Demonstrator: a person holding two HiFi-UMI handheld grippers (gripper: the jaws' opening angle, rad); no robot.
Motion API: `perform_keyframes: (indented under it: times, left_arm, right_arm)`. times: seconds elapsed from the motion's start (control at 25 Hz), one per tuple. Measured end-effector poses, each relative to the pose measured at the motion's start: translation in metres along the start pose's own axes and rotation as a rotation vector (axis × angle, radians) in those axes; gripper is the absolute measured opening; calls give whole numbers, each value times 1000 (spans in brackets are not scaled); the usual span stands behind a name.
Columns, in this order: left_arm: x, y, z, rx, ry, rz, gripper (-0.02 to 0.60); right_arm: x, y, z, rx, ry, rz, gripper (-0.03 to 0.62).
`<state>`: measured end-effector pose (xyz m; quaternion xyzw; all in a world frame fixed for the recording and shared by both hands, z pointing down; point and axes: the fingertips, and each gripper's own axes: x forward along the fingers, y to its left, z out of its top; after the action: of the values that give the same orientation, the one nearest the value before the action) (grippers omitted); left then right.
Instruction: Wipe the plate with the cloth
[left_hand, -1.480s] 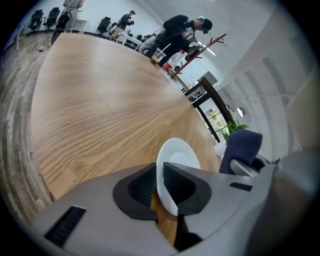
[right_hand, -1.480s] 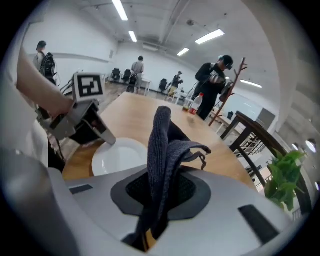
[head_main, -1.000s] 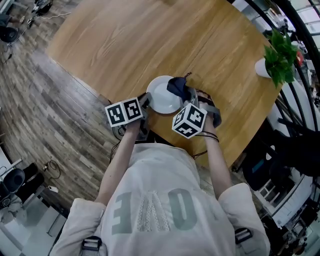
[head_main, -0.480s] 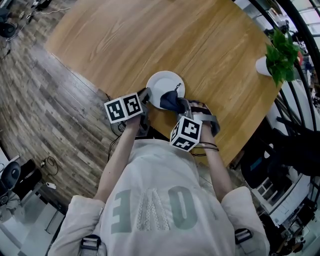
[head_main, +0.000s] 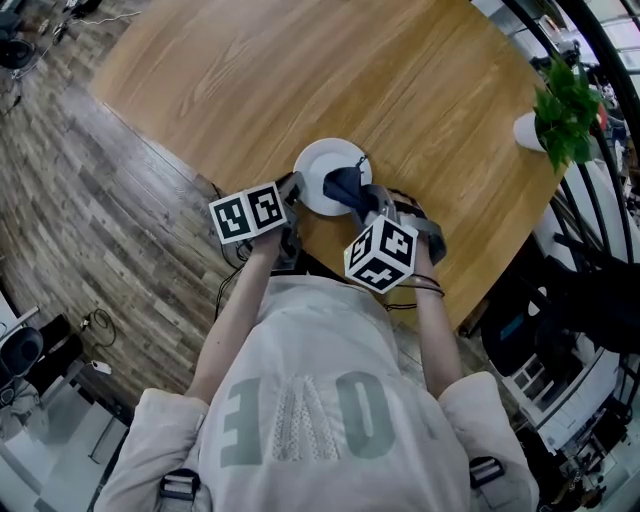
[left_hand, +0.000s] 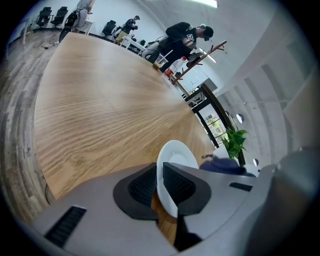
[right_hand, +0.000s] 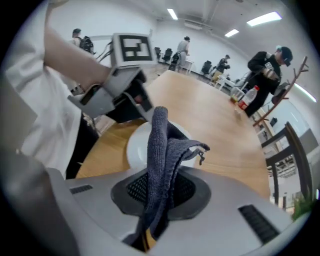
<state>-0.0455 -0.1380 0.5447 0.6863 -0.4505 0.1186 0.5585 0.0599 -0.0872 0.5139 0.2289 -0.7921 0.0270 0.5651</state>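
A small white plate (head_main: 318, 172) lies near the front edge of the round wooden table (head_main: 300, 80). My left gripper (head_main: 294, 190) is shut on the plate's near-left rim; in the left gripper view the plate (left_hand: 170, 170) stands edge-on between its black pads. My right gripper (head_main: 372, 205) is shut on a dark blue cloth (head_main: 345, 186), which rests on the plate's right half. In the right gripper view the cloth (right_hand: 162, 165) rises from between the jaws and drapes over the plate (right_hand: 137, 147). The left gripper (right_hand: 127, 90) shows behind it there.
A potted green plant (head_main: 560, 110) in a white pot stands at the table's right edge. Chairs and dark frames (head_main: 590, 300) crowd the right side. Wood-pattern floor (head_main: 90, 220) lies to the left. People (left_hand: 187, 37) stand in the background beyond the table.
The right gripper has swept the cloth over the plate, from its right rim toward its near side and back toward the middle right. The left gripper and the plate stayed put.
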Motion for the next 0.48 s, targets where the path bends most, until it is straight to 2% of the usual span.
perform_keyframes:
  times: [0.08,0.16,0.28,0.48]
  left_arm:
    - [0,0,0,0,-2,1,46]
    - [1,0,-1,-1,-3,3,46]
    - [2,-1,-1,-2,-1,1,46]
    - [0,-1,0,-3,-6,-1,46]
  right_arm:
    - [4,-35,1,27,22,-85,57]
    - [13,-59,2,19,48,-130,57]
    - [28,-70,7,-5,63,-126,57]
    - [41,-64,7,-70,102,-138,57]
